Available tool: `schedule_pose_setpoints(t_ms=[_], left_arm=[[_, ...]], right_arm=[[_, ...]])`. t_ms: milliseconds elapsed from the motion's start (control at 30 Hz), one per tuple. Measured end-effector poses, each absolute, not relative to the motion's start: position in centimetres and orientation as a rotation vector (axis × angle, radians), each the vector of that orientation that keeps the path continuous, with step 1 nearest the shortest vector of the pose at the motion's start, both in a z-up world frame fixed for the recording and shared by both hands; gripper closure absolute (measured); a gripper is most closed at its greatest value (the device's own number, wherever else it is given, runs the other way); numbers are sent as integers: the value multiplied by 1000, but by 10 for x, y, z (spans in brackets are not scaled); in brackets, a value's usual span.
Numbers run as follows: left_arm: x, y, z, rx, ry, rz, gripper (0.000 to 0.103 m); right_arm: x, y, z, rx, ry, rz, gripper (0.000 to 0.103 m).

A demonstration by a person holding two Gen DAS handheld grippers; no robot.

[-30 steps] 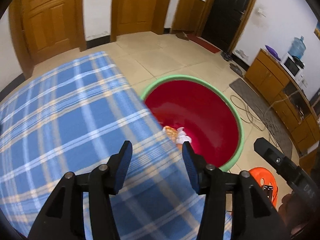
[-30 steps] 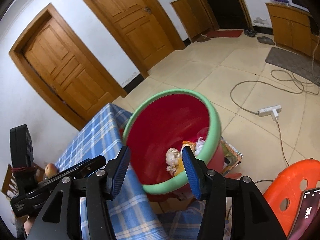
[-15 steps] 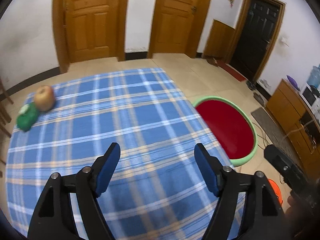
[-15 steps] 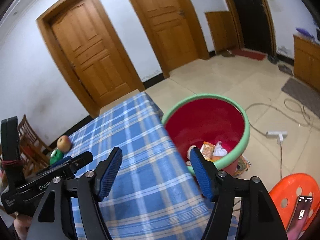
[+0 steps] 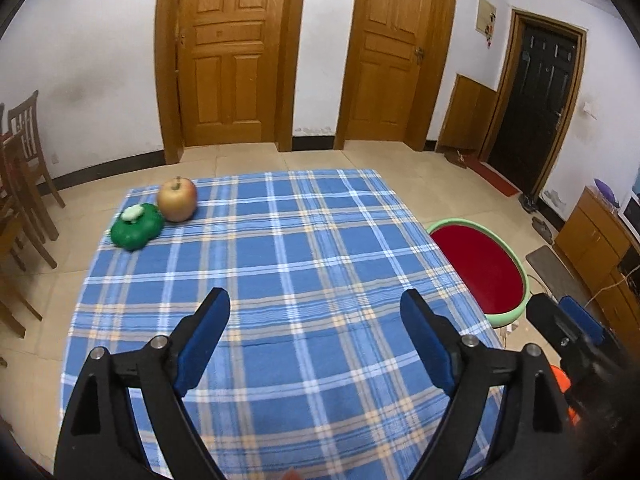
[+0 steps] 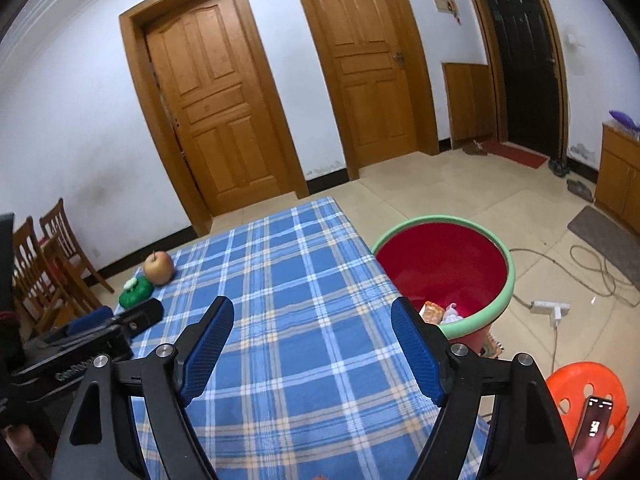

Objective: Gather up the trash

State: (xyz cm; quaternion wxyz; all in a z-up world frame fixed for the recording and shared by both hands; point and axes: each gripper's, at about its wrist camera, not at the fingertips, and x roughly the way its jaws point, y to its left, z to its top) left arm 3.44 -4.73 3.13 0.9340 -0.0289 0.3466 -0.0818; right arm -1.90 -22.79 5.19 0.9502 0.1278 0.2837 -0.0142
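Above the near edge of the table (image 5: 304, 264), both grippers hang with jaws spread wide and nothing between them. The left gripper (image 5: 316, 312) and the right gripper (image 6: 312, 316) both look across the blue checked cloth, which is bare around them. No scrap of trash shows on the table. The only things on it sit together at its far left corner: an apple (image 5: 177, 199) touching a green object (image 5: 137, 226), roundish, with no clear long side; what it is cannot be made out. They lie ahead and to the left of both sets of jaws, nearer the left gripper, judging by both views. Just beside the table's right edge stands a red bin (image 6: 505, 256) with a green rim, holding wrappers (image 6: 440, 313) at its bottom; the table edge hides part of its inside.
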Motion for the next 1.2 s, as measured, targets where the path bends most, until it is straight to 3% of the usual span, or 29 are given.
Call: schedule_pose_setpoints(t_ms=[1200], left_arm=[[10, -31, 23, -38, 634, -34, 16]], right_arm=[[-31, -203, 42, 201, 581, -49, 21]])
